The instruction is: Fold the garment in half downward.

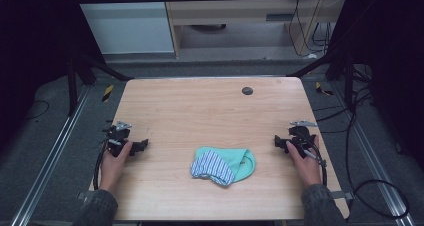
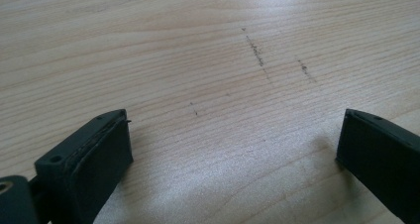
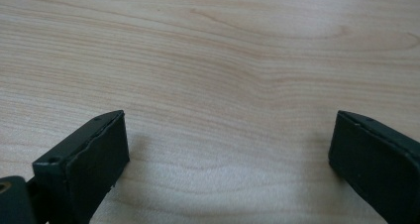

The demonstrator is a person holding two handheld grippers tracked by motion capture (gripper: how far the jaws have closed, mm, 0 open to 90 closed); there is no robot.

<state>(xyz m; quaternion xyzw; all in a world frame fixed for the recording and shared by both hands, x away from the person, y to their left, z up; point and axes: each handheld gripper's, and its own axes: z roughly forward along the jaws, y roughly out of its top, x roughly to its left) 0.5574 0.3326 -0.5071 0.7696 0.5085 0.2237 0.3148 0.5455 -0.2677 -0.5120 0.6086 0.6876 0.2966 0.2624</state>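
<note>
worktop: showing as pale wood-grain laminate, smooth, matt, faintly scuffed with dark marks | cloth: lying soft and matt, mint-green knit plus a blue-white striped part | left gripper and right gripper jaws: looking like matt black plastic with rubbery pads

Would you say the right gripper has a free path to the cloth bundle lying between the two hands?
Probably yes: the right gripper is open, and bare table lies between it and the cloth bundle.
</note>
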